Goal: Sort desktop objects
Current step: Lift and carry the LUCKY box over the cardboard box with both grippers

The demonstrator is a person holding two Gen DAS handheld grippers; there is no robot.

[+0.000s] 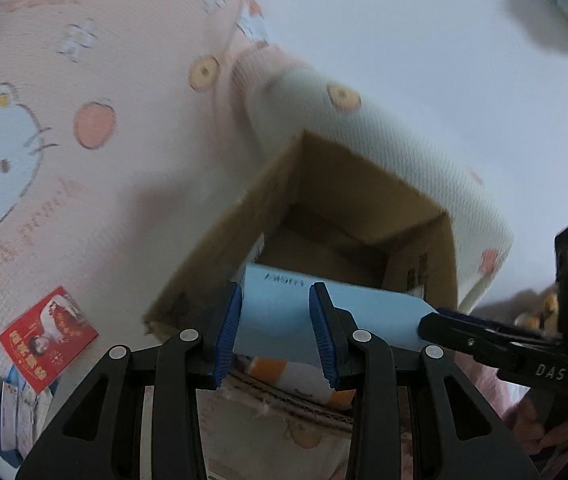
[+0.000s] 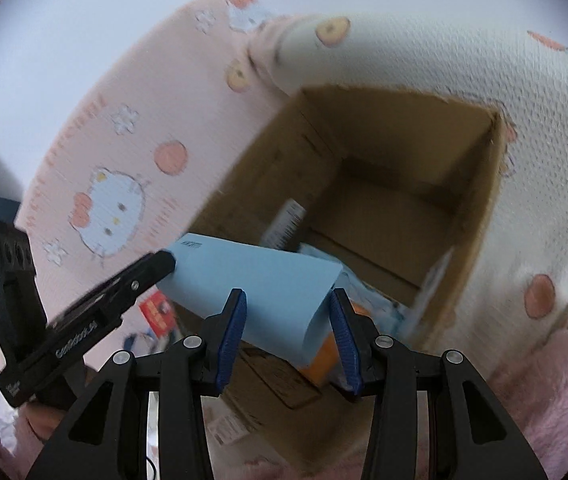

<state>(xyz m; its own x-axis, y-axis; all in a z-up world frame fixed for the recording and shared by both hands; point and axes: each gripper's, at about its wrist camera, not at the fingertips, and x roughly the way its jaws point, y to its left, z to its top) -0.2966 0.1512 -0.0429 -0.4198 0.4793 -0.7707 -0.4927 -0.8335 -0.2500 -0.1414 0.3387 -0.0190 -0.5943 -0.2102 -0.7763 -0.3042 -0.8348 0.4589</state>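
Observation:
A light blue flat box [image 1: 280, 312] is held between both grippers above the near rim of an open cardboard box [image 1: 368, 208]. My left gripper [image 1: 276, 336] has its blue pads on the two sides of one end of it. My right gripper [image 2: 290, 332] has its pads on the two sides of the other end [image 2: 260, 280]. The cardboard box [image 2: 404, 184] stands open on a pink cartoon-print mat [image 2: 124, 152] and holds a few paper items at its bottom. Each gripper shows in the other's view, the right one [image 1: 484, 336] and the left one [image 2: 116, 292].
A red packet [image 1: 46, 334] and some white and blue packets [image 1: 20, 412] lie on the mat to the left. An orange and white carton [image 1: 296, 380] lies under the blue box. A pink fluffy fabric [image 2: 544, 392] is at the right.

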